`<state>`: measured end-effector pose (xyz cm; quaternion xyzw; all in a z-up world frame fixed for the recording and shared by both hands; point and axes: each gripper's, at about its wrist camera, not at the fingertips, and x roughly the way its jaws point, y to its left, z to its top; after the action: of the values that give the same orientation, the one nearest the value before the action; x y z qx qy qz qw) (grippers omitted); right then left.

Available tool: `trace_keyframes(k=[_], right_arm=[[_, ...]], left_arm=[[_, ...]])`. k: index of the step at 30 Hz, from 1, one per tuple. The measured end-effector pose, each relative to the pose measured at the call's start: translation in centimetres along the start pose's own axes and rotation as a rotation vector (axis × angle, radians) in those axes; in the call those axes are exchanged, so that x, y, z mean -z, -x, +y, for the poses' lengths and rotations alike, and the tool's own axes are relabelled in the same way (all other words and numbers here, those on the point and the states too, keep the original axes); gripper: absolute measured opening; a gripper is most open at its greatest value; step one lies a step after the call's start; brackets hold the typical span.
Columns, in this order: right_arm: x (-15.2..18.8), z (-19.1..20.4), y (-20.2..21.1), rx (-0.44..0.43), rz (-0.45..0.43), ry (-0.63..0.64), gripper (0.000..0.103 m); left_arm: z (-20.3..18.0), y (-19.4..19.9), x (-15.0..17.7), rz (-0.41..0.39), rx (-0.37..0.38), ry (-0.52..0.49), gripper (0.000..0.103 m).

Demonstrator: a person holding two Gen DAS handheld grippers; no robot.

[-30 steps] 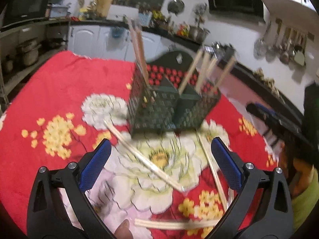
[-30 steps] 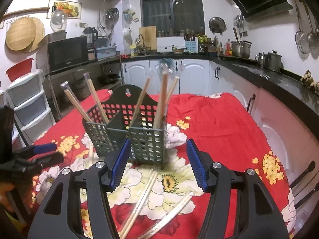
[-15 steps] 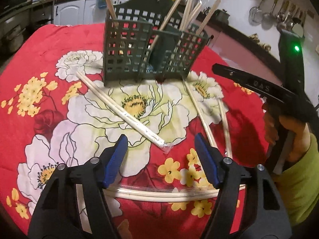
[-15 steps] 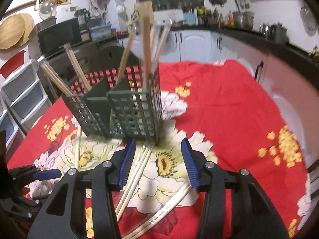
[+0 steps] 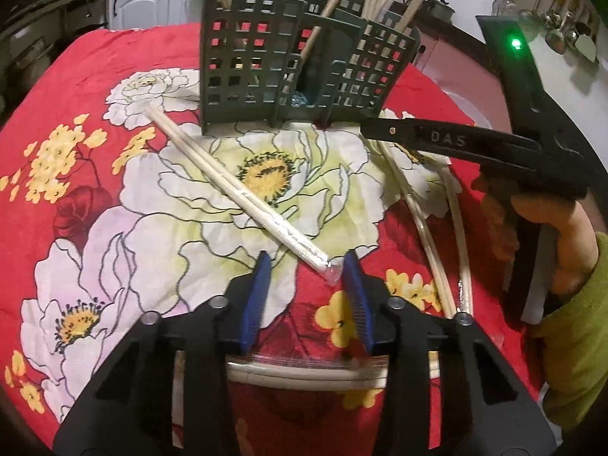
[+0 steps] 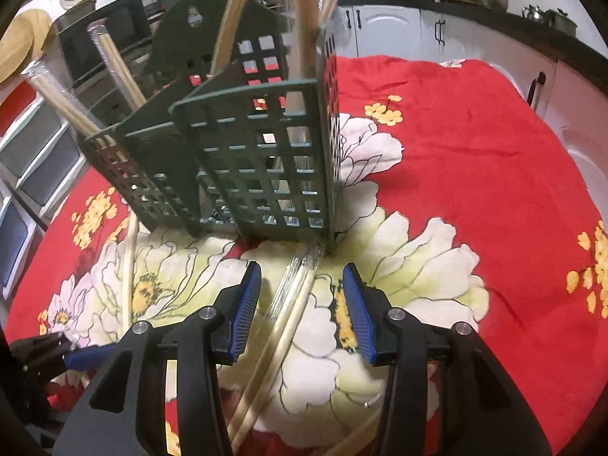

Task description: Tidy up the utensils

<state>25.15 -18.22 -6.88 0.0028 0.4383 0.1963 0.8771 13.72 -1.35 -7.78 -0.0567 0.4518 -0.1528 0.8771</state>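
Closest in the left wrist view, the left gripper (image 5: 307,271) is angled down at the red floral tablecloth (image 5: 95,159), its blue-padded jaws parted with a gap between them and nothing clamped; the plastic-wrapped near end of a diagonal pair of chopsticks (image 5: 235,186) lies on the cloth just ahead of the tips, close to the right pad but not gripped. Under the gripper's body another wrapped pair (image 5: 304,374) lies crosswise on the cloth. To the right, two more long chopstick pairs (image 5: 429,250) lie side by side running away toward the dark green utensil basket (image 5: 266,72), and the person's right hand (image 5: 547,235), in a green sleeve, grips the handle of the other tool, whose black arm reaches in over those sticks. In the right wrist view, the right gripper (image 6: 302,296) also points down and forward, released, jaws spread to either side of a wrapped chopstick pair (image 6: 288,304) that lies on the cloth and runs between them up to the front corner of the basket (image 6: 266,159); the pads do not touch it. The basket stands upright in the middle of the table, its perforated compartments already holding several chopsticks (image 6: 114,60) leaning outward. Right of the basket the cloth lies bare to the table's far edge, beyond which run white cabinets (image 6: 399,26) under a dark counter.
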Motion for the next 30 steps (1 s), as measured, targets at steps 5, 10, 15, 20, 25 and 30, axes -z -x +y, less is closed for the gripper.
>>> trace_keyframes(k=[5, 10, 15, 20, 25, 30], right_arm=[[-0.2, -0.9, -0.9, -0.017, 0.019, -0.045, 0.038], [-0.2, -1.5, -0.8, -0.019, 0.022, -0.066, 0.03], [-0.1, -1.5, -0.7, -0.019, 0.023, -0.043, 0.016], [0.1, -1.2, -0.6, -0.031, 0.012, -0.043, 0.013], [0.0, -1.2, 0.9, -0.067, -0.027, -0.056, 0.009], [-0.2, -0.4, 3.1, -0.076, -0.081, -0.029, 0.007]], left_arm=[[0.8, 0.3, 0.3, 0.003, 0.015, 0.015, 0.021], [2.2, 0.9, 0.5, 0.013, 0.053, 0.052, 0.012], [2.9, 1.4, 0.7, 0.016, 0.068, 0.071, 0.009], [2.8, 2.6, 1.4, -0.003, 0.075, 0.08, 0.008], [2.7, 3.7, 1.9, -0.028, 0.094, 0.076, 0.007], [2.3, 4.8, 2.2, -0.056, 0.104, 0.062, 0.004]])
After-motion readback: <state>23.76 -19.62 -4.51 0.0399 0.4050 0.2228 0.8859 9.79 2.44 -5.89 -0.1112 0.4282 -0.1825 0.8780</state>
